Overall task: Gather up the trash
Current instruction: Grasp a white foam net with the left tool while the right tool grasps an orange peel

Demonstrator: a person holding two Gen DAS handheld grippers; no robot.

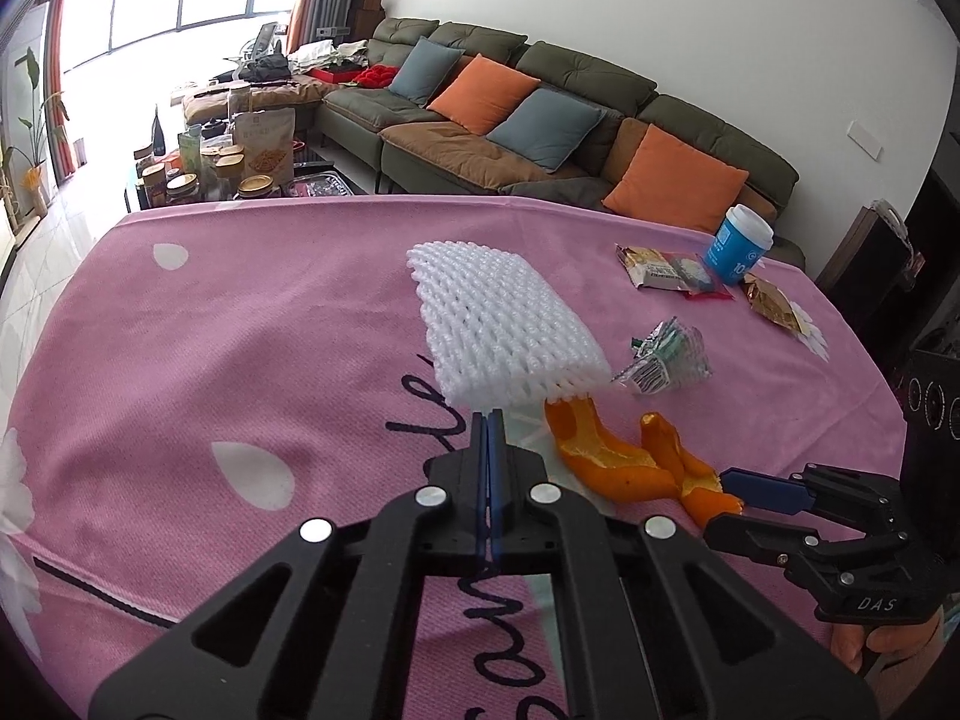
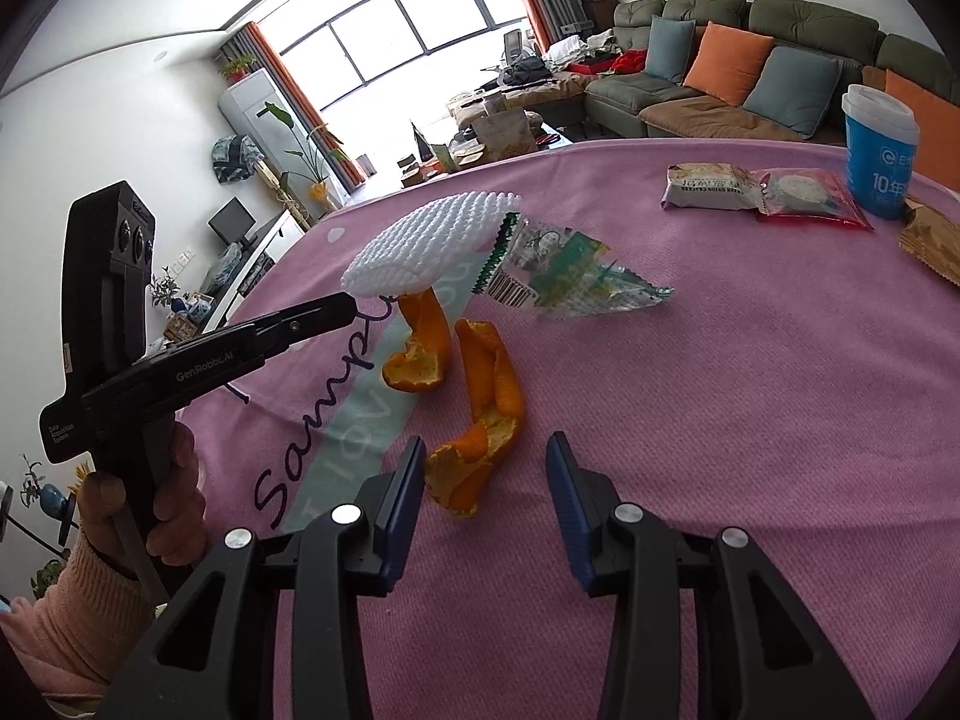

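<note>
Right wrist view: the right gripper [image 2: 486,498] has its jaws spread wide with nothing in them, parked low over the pink tablecloth [image 2: 750,420].
Nearest trash: the orange peel [image 2: 480,414] lies right ahead, its near curl just inside the gap and hugging the left finger [image 2: 402,516], not centred.
Peel axis: the long strip runs away from the gripper, more or less in line with the fingers, so I'd guess a small nudge left, then closing, would catch it.
Second peel: a smaller curl [image 2: 420,348] sits just beyond, under the foam.
Left gripper: its jaws [image 1: 491,420] are pinched tight on the near edge of the white foam fruit net [image 1: 498,324], holding it up off the cloth.
Who's nearer: right hand, easily; the left is busy.
Further out: a crumpled clear wrapper [image 2: 564,276] just behind the peels.
Far edge: snack packets [image 2: 762,192] and a blue paper cup [image 2: 879,150], well apart from both grippers.
Bin: not visible in either view.
</note>
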